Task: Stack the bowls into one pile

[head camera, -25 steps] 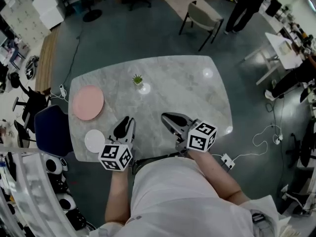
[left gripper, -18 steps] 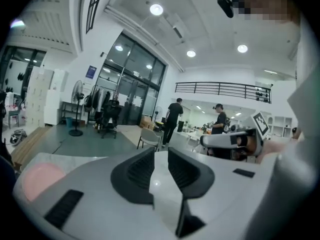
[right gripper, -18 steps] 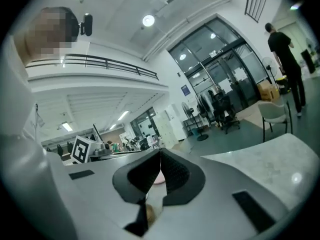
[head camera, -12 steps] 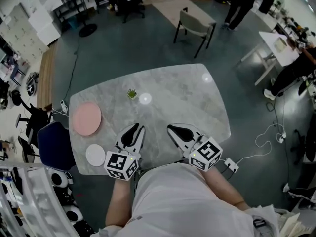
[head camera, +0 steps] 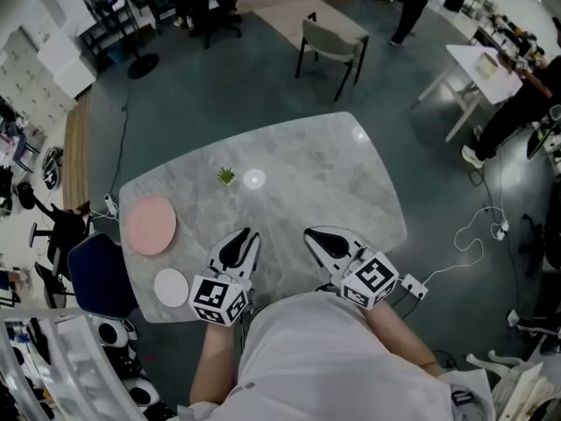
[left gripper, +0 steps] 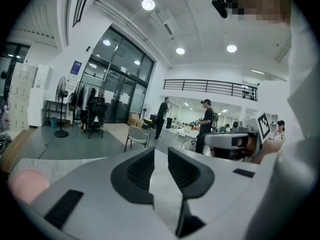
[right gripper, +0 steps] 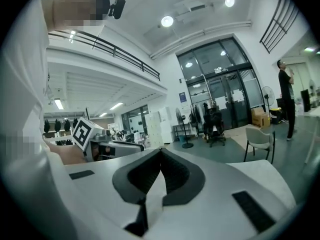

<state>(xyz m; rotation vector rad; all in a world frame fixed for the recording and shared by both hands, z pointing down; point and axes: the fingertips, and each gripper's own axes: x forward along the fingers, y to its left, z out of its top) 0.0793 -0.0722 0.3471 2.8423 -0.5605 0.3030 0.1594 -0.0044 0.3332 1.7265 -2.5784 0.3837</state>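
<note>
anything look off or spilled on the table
Nothing stands out. The pink bowl and the white bowl lie flat and apart near the left edge of the table, not yet stacked. No spill shows.

Left gripper slightly parted, empty; right gripper closed.

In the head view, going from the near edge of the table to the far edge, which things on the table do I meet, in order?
white bowl → pink bowl → small green plant
</note>
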